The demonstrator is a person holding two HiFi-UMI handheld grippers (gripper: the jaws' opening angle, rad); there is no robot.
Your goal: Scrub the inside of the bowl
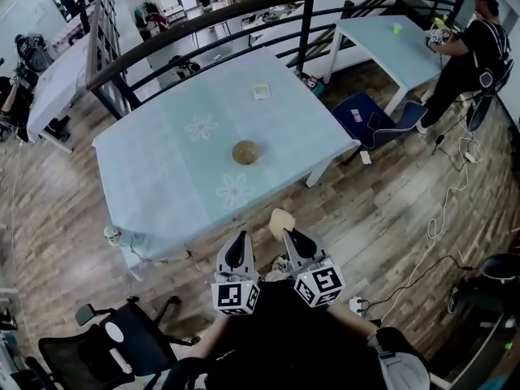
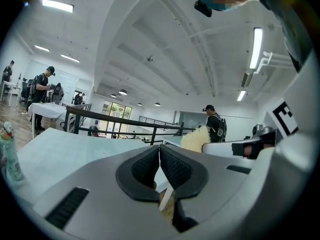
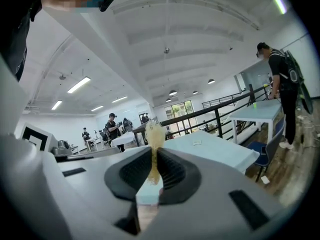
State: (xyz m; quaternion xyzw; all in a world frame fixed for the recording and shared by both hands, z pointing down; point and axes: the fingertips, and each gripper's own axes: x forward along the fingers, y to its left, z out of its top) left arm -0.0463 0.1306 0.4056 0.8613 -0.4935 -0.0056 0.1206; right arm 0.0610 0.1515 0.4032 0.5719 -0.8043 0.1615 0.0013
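Bowl (image 1: 245, 152) on table (image 1: 162, 177), well ahead of left gripper (image 1: 240, 236), right gripper's (image 1: 288, 232) scrubber (image 1: 281, 220).

One brown bowl (image 1: 245, 152), one scrubber (image 1: 281, 221) (pale yellow)

— What kind of room are you working in?

— You're in an open-plan office or lab space, up on a raised level. A black railing (image 1: 305, 43) curves across the top of the frame. Pale blue tables (image 1: 162, 161) stand on a wood floor (image 1: 390, 218), and a swivel chair (image 1: 97, 352) sits lower left. Another person (image 1: 479, 47) works at a table upper right. Strip lights (image 2: 257, 41) line your white ceiling.
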